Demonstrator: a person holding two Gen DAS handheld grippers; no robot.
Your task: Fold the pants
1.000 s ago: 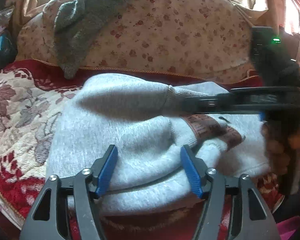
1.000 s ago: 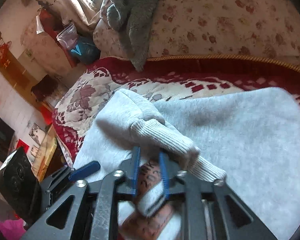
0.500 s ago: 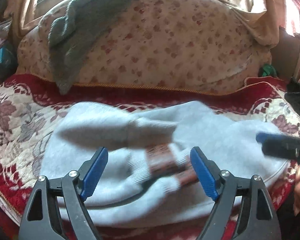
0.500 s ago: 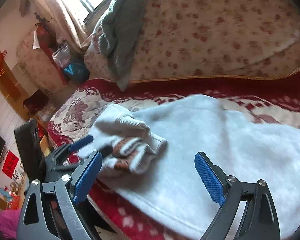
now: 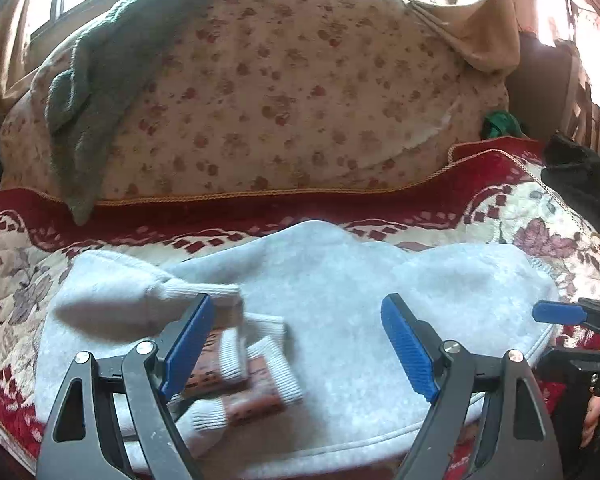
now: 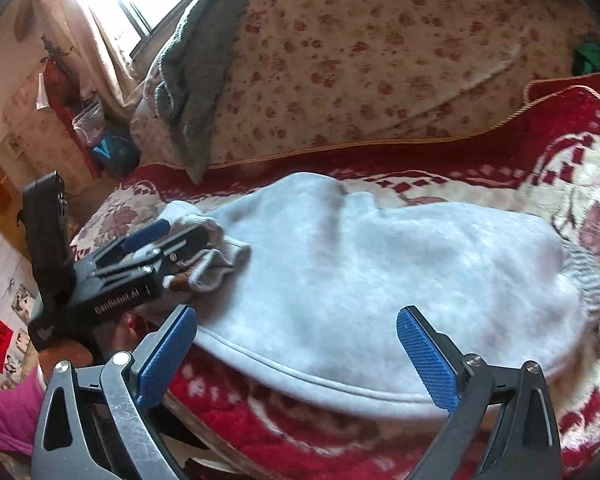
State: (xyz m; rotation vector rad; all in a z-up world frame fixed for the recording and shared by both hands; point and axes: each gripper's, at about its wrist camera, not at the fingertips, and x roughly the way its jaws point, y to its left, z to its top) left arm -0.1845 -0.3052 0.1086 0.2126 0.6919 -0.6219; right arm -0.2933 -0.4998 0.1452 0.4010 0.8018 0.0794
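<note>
Pants [image 5: 340,304] lie folded on the bed [image 5: 540,216], cuffs [image 5: 260,364] by its left edge. My left tool [image 5: 296,344] spread, empty; right tool [image 6: 296,356] opening wider, empty.

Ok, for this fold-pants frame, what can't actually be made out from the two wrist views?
- Print on the brown label by the cuffs: blurred in the left wrist view; hidden by the left gripper in the right wrist view.
- Near edge of the pants: covered by the left gripper's own arms in the left wrist view.
- Right gripper body: cut off by the frame's right edge in the left wrist view.
- Dark object at far right: too dim to identify.
</note>
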